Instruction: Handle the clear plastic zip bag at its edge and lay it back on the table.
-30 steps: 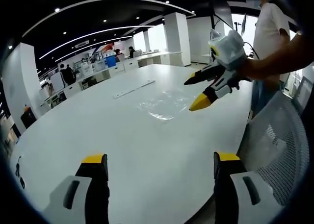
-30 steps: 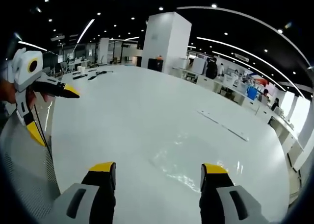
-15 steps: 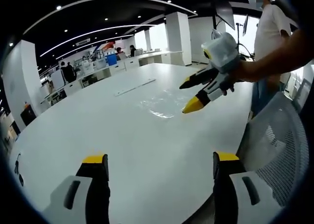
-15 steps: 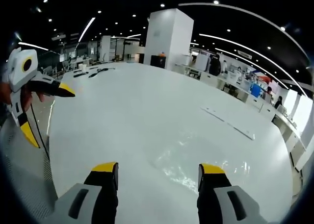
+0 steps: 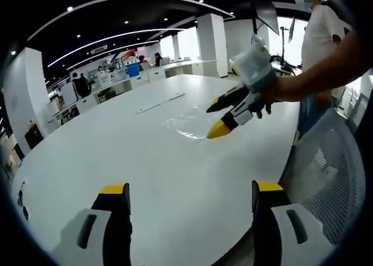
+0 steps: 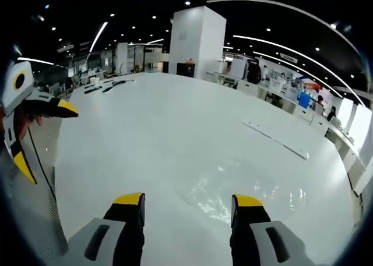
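The table [image 6: 145, 132] is plain glossy white. On it the bag [image 6: 245, 190] is clear, showing only pale glints. Both grippers [image 5: 186, 196] [image 6: 187, 203] have yellow tips on black jaws with grey bodies.

Grey right gripper [image 5: 224, 117] with black, yellow-tipped fingers [image 5: 217, 130]; white T-shirt [image 5: 320, 39].

Bright ceiling strip lights [image 5: 111, 42], window glare, sheen on the white table [image 6: 145, 132], strong fisheye bending.
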Demonstrator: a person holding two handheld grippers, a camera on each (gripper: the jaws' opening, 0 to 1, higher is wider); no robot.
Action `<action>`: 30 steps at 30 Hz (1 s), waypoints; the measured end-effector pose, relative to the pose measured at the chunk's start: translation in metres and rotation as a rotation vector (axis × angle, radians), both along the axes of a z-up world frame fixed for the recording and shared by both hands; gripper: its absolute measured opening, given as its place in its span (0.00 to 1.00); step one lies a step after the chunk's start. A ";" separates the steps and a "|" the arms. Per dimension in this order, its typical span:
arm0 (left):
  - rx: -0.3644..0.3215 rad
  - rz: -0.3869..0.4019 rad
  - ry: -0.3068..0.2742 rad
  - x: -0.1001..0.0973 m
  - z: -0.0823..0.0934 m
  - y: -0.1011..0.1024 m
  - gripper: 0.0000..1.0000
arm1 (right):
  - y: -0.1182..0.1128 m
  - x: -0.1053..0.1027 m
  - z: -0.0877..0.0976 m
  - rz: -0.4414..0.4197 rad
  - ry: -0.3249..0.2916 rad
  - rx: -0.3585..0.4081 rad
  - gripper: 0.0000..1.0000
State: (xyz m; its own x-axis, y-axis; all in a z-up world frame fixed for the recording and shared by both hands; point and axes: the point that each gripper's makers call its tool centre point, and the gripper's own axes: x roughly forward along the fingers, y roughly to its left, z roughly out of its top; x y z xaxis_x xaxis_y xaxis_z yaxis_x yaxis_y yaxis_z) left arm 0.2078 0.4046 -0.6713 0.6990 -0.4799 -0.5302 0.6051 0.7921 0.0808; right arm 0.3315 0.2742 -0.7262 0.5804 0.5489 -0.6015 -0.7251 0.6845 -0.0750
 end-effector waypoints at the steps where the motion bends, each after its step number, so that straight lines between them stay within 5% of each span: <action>1: 0.003 -0.002 0.002 0.000 -0.001 0.000 0.84 | 0.001 0.000 -0.001 -0.003 0.005 0.009 0.57; 19: 0.006 -0.010 0.004 0.003 -0.004 0.002 0.82 | 0.009 0.008 -0.017 -0.075 0.105 0.086 0.37; 30: 0.006 -0.007 0.009 0.002 -0.007 0.005 0.80 | 0.019 0.010 -0.031 -0.032 0.113 0.028 0.33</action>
State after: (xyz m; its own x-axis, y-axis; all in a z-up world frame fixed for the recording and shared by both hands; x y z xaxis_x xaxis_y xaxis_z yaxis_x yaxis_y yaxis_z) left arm 0.2102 0.4100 -0.6786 0.6909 -0.4814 -0.5394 0.6113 0.7873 0.0804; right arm 0.3419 0.2934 -0.7573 0.5270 0.5486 -0.6491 -0.7058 0.7079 0.0253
